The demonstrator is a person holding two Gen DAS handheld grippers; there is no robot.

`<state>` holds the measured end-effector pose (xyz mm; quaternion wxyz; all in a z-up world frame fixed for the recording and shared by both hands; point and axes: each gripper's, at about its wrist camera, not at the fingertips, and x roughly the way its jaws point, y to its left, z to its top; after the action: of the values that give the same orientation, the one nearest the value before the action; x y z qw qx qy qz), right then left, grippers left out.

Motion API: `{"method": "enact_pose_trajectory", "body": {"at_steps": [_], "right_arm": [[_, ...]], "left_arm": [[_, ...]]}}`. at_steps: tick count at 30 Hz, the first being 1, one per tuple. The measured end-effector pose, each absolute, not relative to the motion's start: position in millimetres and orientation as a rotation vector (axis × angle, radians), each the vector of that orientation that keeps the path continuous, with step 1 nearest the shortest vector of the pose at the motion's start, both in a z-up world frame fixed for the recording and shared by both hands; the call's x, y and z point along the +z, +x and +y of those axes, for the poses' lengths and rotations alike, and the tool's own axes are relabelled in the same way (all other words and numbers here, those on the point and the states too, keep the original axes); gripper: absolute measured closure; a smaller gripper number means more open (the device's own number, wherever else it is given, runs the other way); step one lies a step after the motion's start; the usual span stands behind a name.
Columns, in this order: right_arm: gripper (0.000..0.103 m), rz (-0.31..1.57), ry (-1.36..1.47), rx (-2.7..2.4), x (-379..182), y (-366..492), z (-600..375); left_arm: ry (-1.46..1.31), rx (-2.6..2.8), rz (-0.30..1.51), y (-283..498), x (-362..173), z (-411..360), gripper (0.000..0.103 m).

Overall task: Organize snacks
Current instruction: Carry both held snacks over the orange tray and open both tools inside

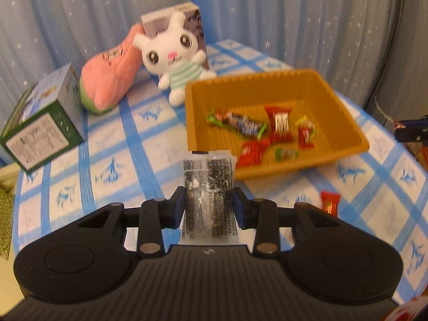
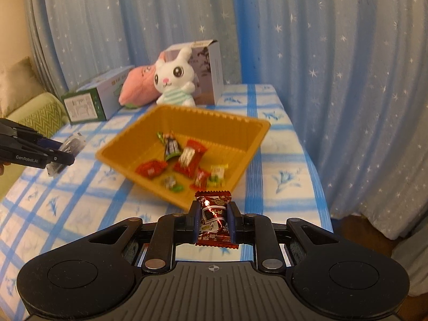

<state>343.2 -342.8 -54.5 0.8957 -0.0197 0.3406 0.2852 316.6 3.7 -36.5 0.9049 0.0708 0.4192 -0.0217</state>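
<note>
clamped between the right gripper (image 2: 213,220) fingers sits a dark red wrapped candy (image 2: 214,219), upright, held above the checked blue tablecloth (image 2: 281,160) just short of the orange tray (image 2: 248,144); left gripper (image 1: 209,205) pinches a clear packet of dark seaweed snack (image 1: 208,187), jaws narrow on its sides, near the tray's front wall; several wrapped candies (image 2: 187,159) lie inside the tray; one red candy (image 1: 330,202) rests on the cloth beside it; white plush rabbit (image 1: 174,53) and boxes stand behind
</note>
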Motion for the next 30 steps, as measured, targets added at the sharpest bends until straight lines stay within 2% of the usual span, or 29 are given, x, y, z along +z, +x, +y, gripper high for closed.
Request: {"method": "enact_pose_trajectory", "body": {"at_steps": [14,30], "right_arm": [[0.082,0.657,-0.034,0.629,-35,407,-316],[0.082,0.69,-0.03,0.623,-51,453,-302]], "left_arm": [[0.151,-0.056,0.84,380,-20,-23,0.068],[0.163,-0.036,0.921,433,-54,-32,0.068]]}}
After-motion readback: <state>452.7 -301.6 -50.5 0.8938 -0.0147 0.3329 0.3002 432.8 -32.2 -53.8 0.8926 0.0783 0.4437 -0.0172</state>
